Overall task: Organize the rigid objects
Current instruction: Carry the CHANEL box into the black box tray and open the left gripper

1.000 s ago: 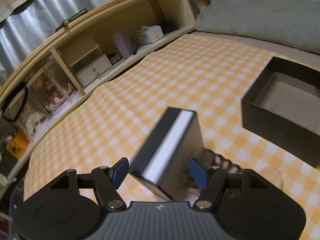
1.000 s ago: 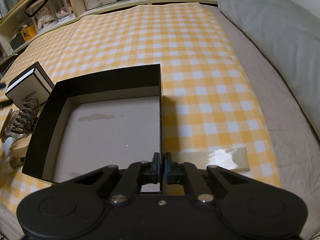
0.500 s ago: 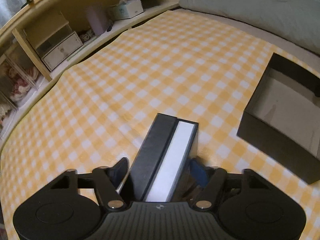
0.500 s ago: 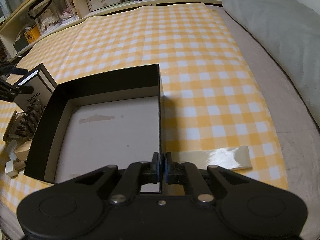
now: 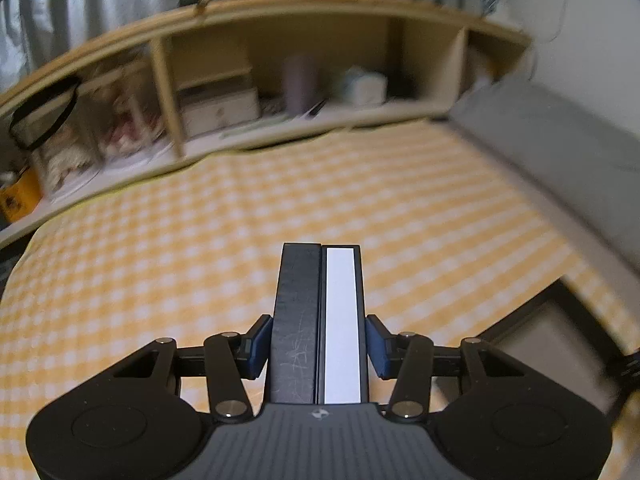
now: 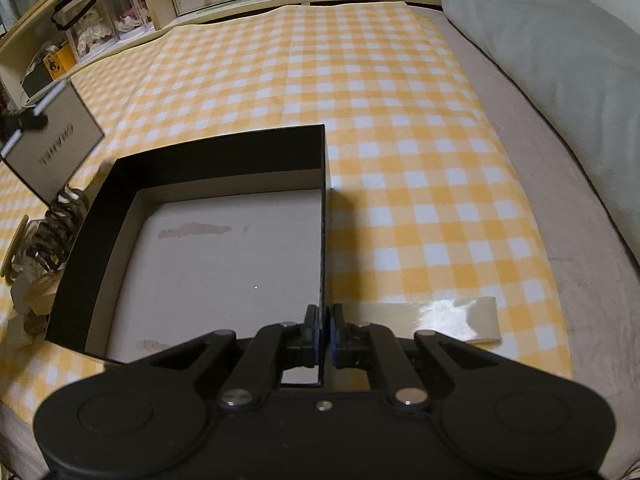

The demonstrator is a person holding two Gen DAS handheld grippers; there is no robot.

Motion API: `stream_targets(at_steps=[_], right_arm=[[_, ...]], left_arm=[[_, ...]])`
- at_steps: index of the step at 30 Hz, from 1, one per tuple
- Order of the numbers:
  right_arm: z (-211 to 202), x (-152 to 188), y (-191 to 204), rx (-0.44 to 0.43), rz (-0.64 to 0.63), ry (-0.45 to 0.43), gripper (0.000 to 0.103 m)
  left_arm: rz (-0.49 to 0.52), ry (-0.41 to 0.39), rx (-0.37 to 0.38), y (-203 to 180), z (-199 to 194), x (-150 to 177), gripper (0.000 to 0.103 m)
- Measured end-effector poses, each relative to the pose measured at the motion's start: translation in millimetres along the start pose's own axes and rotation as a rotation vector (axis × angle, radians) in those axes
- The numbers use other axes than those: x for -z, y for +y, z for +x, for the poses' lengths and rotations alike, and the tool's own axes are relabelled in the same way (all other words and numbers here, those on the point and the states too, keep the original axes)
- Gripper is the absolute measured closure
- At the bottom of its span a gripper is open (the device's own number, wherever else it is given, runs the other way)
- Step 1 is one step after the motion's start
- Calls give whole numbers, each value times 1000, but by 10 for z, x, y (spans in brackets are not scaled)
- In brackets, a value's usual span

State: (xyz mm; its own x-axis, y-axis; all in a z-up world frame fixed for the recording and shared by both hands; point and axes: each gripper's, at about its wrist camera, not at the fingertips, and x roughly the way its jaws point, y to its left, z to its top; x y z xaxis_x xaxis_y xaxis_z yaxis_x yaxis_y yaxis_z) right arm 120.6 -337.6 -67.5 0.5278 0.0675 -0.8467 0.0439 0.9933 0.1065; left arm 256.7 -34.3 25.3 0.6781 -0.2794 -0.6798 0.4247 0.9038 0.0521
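The black-and-white gift box (image 5: 320,320) is clamped between the blue pads (image 5: 256,344) of the left gripper (image 5: 319,346), its long axis running straight out along the fingers, and it is held lifted above the yellow checked cloth (image 5: 160,272). In the right wrist view its lettering is blurred and cannot be read with certainty. The open black tray (image 6: 216,160) lies to the right of the carried box (low at the right edge of the left view), and its near right wall is pinched by the closed right gripper (image 6: 324,336), so the steadying hand is judged the nearer one.

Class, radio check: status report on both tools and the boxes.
Left tool shut on small box, lifted. Right tool pinching open black box wall. Nothing blocking.
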Motion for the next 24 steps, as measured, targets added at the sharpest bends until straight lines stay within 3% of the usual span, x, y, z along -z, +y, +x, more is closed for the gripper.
stream_targets(at_steps=[6,13,19,22,24], right_arm=[[-7,16,-11,-6,-25,-3,97],[0,18,-28,-14,-30,-2,97],[1,15,-29,-18,-26,0,96],[1,15,-36,-24,-22,2,96],[-1,17,-27,-23,-24,2,96]], left_arm=[[158,-58,165,-716,-259,-159,54],[397,-40,318,-1643,-163,-21,53],[470,4,376,-2021,123,192,53],[486,3,382,-2020,239,284,53],[485,43,375,-2021,321,327,51]])
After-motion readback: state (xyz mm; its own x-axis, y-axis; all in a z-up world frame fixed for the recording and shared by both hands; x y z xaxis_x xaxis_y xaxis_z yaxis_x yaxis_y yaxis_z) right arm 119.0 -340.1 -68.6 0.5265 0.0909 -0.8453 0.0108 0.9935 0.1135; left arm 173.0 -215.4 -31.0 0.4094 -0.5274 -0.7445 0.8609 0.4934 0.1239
